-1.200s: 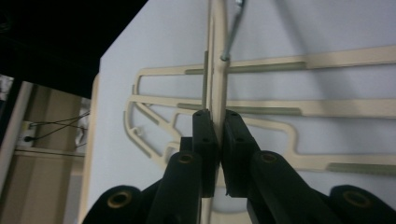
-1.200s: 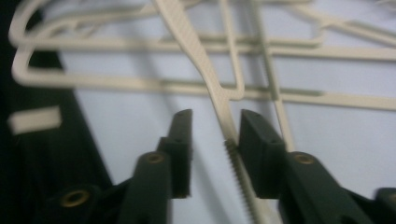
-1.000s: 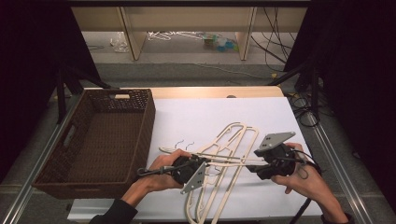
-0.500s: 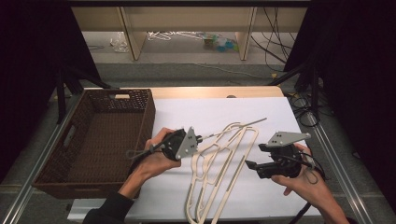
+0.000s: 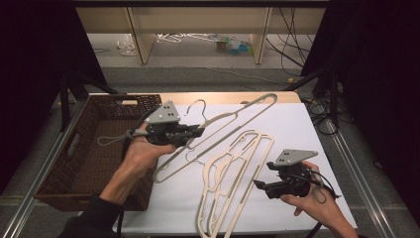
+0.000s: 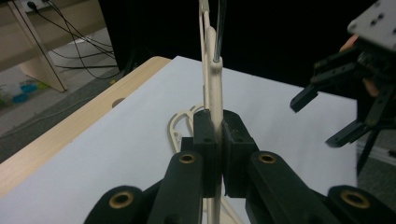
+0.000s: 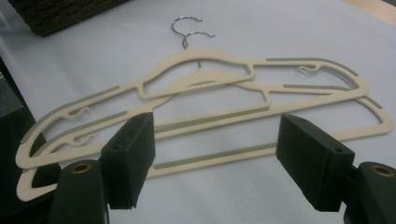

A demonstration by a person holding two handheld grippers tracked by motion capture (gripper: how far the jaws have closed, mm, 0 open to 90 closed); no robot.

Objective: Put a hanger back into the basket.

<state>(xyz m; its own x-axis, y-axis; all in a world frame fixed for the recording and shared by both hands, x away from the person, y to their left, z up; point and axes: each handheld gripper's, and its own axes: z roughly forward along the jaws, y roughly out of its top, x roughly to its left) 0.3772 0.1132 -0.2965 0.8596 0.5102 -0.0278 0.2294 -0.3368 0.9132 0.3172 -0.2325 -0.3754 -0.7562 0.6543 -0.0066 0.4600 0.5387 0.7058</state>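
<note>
Left hand-held gripper [image 5: 198, 132] is clamped on the neck of one cream hanger [image 5: 223, 126], just below its wire hook, with the jaws pressed together on the thin plastic. In the left gripper view the hanger stands edge-on between the two black jaws, which suggests the grip was chosen at the stiff centre so that the long arms balance on either side rather than sagging. Seen from above, this hanger is lifted and tilted over the white worktop [image 5: 307, 129], one end low near the wicker basket [image 5: 64, 163] and the other end raised toward the far edge. The basket sits just beside the left hand, so the likely aim is to carry the hanger across and drop it in; holding it by the neck leaves the whole frame free to swing over the rim.

Right hand-held gripper [image 5: 260, 186] hangs low over the near right part of the worktop with its jaws spread apart and nothing between them. Two more hangers [image 7: 196, 107] lie flat and overlapping in front of it, their hooks [image 7: 189, 30] pointing away toward the basket side. Staying open and close to them looks like readiness to steady or take the next one.
</note>
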